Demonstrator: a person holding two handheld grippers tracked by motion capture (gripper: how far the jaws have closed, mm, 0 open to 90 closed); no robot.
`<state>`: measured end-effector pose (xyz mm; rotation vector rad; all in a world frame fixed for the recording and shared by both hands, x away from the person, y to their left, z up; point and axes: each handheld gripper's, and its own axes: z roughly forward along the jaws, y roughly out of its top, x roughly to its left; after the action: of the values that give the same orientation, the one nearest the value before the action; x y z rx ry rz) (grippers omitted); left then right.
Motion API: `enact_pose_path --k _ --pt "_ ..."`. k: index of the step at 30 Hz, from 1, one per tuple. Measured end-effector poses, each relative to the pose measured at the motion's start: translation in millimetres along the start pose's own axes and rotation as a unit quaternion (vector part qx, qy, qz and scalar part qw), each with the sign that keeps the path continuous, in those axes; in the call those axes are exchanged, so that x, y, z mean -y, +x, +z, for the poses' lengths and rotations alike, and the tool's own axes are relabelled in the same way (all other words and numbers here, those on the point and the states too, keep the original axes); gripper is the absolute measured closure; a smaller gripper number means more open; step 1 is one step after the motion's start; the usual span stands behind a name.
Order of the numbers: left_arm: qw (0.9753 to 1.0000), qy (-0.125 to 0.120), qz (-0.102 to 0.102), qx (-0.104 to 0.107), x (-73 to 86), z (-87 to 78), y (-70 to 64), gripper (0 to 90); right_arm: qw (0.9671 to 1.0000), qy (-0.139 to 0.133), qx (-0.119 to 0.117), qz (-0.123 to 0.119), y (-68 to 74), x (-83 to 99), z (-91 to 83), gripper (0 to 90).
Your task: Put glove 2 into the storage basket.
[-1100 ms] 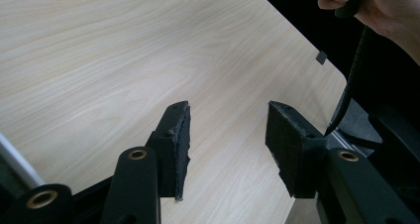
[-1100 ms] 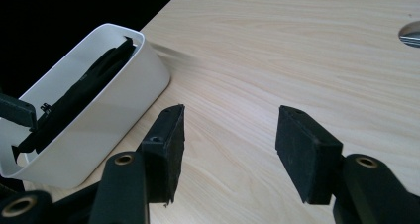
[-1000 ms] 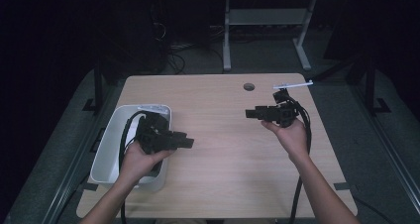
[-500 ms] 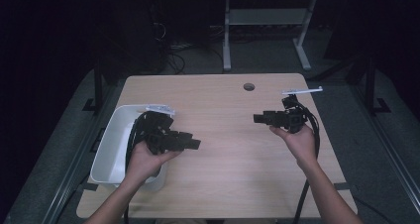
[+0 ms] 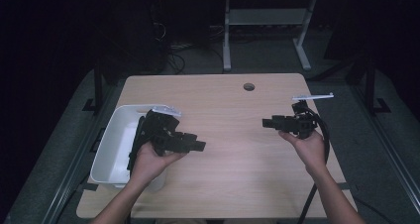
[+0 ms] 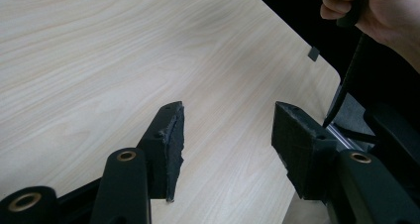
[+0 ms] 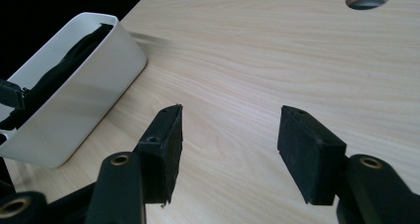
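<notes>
Forearms come in from the bottom of the high view, each hand gripping a black gripper above the wooden table (image 5: 233, 135). Nearest on the left, the left gripper (image 5: 198, 145) is held over the table just right of the white tub (image 5: 111, 149), its jaws pointing toward the table's middle. In the left gripper view (image 6: 225, 135) the jaws stand well apart with nothing between them, only bare wood grain beneath; the right hand (image 6: 376, 13) shows at the top right corner past the table edge, with a black cable hanging from it.

The tub sits at the table's left edge, near the front, and overhangs that edge a little. In the right gripper view the tub (image 7: 79, 110) lies to the left, a dark strap-like thing (image 7: 64, 65) resting inside it; what it is I cannot tell.

Farther in on the right side, the right gripper (image 5: 270, 122) points left toward the table's centre, its cable looping down behind the wrist. The right gripper view (image 7: 230, 135) shows its jaws spread wide and empty over bare wood.

Beyond, a round hole (image 5: 249, 86) sits in the tabletop near the far edge
</notes>
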<state>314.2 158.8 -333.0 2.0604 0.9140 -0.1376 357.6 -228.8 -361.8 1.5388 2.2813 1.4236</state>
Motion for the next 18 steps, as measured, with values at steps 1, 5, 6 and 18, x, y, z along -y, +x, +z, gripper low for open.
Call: enact_pose_path --k 1,5,6,18 --pt "1.0000 0.000 -0.001 0.001 0.2 2.4 -1.0 45.2 1.0000 0.000 0.002 0.003 -3.2 3.9 -2.4 42.5" --pt "1.0000 0.003 0.001 0.004 0.2 6.2 -3.2 44.8 0.9999 -0.003 0.006 0.009 -7.6 9.7 -6.4 42.5" --pt "1.0000 0.002 0.001 0.005 0.1 7.2 -4.0 44.6 0.9999 -0.003 0.006 0.010 -8.2 10.6 -7.3 42.5" --pt "0.9999 0.008 0.005 0.011 1.5 19.4 -10.8 43.9 0.9996 -0.005 0.014 0.023 -19.9 28.1 -16.9 42.3"
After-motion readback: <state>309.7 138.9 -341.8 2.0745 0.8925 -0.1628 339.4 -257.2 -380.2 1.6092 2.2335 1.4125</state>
